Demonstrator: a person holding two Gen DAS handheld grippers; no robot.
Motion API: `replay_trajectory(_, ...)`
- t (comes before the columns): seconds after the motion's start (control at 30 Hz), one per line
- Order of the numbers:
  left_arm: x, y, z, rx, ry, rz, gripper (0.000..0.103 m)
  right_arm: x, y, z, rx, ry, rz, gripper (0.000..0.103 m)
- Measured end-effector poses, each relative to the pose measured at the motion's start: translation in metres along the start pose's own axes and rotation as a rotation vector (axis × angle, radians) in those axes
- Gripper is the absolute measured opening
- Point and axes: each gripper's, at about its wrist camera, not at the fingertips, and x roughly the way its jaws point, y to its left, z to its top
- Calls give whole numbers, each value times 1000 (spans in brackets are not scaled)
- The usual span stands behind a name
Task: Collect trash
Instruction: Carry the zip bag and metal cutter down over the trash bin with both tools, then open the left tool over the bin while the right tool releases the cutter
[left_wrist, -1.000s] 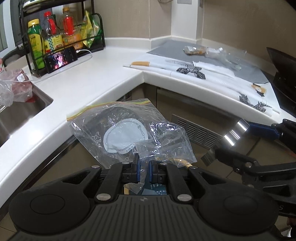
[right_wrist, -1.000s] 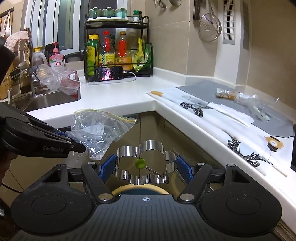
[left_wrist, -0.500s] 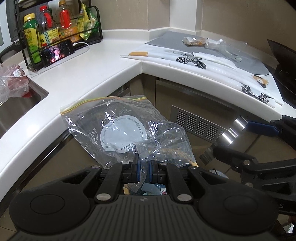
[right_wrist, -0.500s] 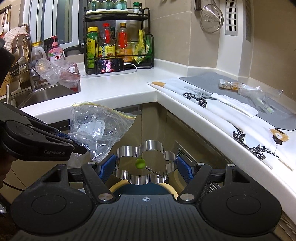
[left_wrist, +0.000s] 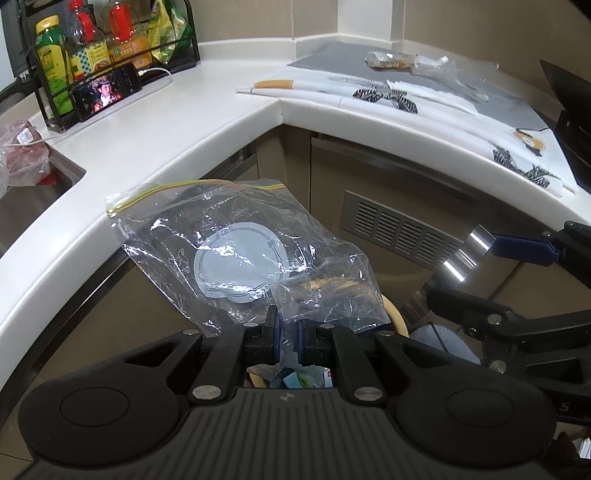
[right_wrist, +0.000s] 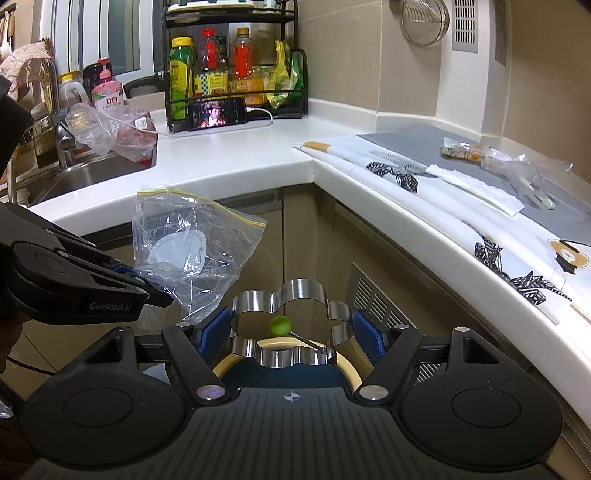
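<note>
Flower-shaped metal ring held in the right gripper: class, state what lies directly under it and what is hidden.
Under the flower-shaped metal ring sits a cream-rimmed bin with a dark inside. The right gripper body covers most of its contents.

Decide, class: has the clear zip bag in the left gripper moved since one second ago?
Yes. The clear zip bag, pinched by the left gripper, has sunk relative to the white counter edge in the right wrist view.

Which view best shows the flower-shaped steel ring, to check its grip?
Right wrist: the flower-shaped steel ring sits whole between the right gripper pads. The left wrist view catches only its shiny edge.
</note>
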Motion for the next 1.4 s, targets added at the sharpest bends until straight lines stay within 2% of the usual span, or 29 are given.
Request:
replay_trajectory(0.3, 23, -5, -2, 27, 44, 4, 9, 21, -4, -4, 4, 54, 1, 75)
replay_trajectory(0.67, 78, -5, -2, 0, 177, -110, 9, 62, -11, -16, 8, 151, -5, 75)
replay_trajectory(0.87, 116, -10, 2, 21, 218, -103, 8, 94, -14, -28, -6, 204, -20, 75)
replay_trajectory(1.13, 158, -10, 5, 2, 289, -165, 9, 123, -22, -44, -39, 251, -51, 75)
replay_trajectory(1.4, 177, -18, 6, 37, 323, -149, 9, 149, -28, -56, -72, 302, -67, 75)
